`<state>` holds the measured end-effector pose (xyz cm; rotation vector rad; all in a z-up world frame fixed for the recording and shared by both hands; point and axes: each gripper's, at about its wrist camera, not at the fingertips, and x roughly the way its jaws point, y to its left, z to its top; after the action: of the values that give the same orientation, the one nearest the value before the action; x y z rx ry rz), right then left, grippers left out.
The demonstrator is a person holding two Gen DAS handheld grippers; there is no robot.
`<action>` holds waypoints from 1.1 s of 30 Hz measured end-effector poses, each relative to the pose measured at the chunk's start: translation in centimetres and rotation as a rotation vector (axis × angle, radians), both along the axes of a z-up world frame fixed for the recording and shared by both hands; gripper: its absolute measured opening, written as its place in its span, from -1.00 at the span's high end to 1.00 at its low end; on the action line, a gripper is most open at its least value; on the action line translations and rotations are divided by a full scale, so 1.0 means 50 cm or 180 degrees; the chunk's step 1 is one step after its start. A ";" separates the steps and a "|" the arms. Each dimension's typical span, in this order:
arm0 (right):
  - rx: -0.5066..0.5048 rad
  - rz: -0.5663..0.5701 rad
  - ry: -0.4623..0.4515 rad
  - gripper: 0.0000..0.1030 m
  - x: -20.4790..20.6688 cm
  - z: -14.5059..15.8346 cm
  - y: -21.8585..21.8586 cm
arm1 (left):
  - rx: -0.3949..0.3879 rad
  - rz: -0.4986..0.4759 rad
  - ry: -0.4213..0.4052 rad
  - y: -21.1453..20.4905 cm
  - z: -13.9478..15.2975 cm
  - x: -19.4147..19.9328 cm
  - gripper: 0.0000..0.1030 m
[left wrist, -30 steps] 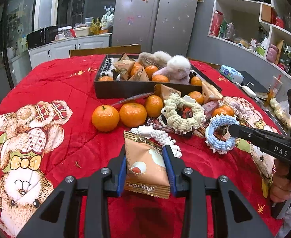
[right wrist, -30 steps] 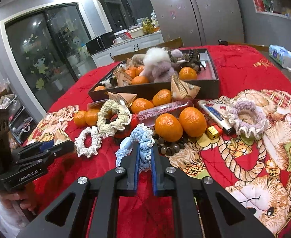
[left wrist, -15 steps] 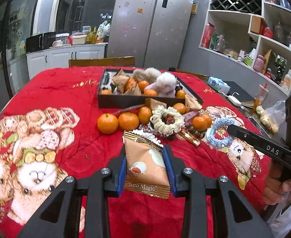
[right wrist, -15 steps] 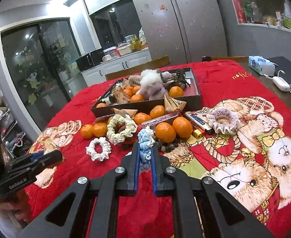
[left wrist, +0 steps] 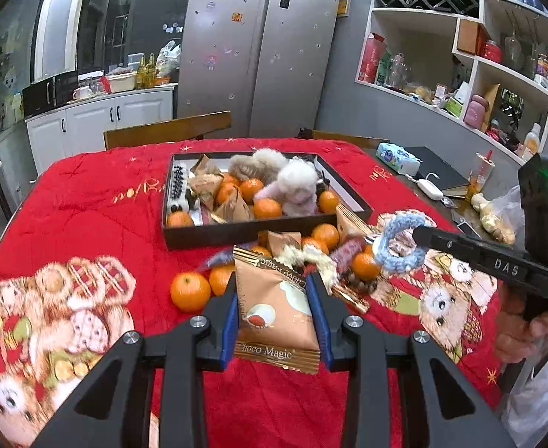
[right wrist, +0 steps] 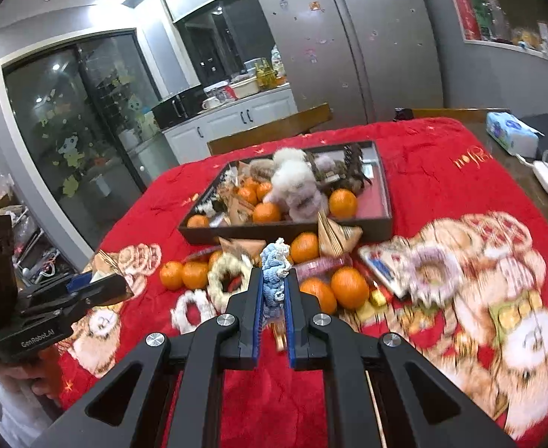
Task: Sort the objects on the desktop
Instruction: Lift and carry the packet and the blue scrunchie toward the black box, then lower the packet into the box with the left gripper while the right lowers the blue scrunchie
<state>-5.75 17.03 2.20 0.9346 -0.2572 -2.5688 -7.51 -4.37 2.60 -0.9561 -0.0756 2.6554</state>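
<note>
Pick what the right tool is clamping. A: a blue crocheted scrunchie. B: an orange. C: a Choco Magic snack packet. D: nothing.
A: the right tool is shut on the blue crocheted scrunchie, pinched between its blue pads; the Choco Magic snack packet sits in the left tool.

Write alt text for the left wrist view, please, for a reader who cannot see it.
The left gripper holds an orange Choco Magic snack packet between its jaws above a red bear-print tablecloth. Behind it, tangerines lie before a dark tray of fruit and plush items. At right, the right gripper holds a blue crocheted ring.
</note>
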 end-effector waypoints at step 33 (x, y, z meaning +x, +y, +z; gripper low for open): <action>-0.0047 0.0432 -0.0018 0.81 -0.320 0.078 -0.164 | -0.0070 0.0194 -0.0009 -0.060 0.070 -0.375 0.32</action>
<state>-21.77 8.83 6.10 0.9214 -0.2065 -2.4376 -26.27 -7.37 6.10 -0.9794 -0.0777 2.7160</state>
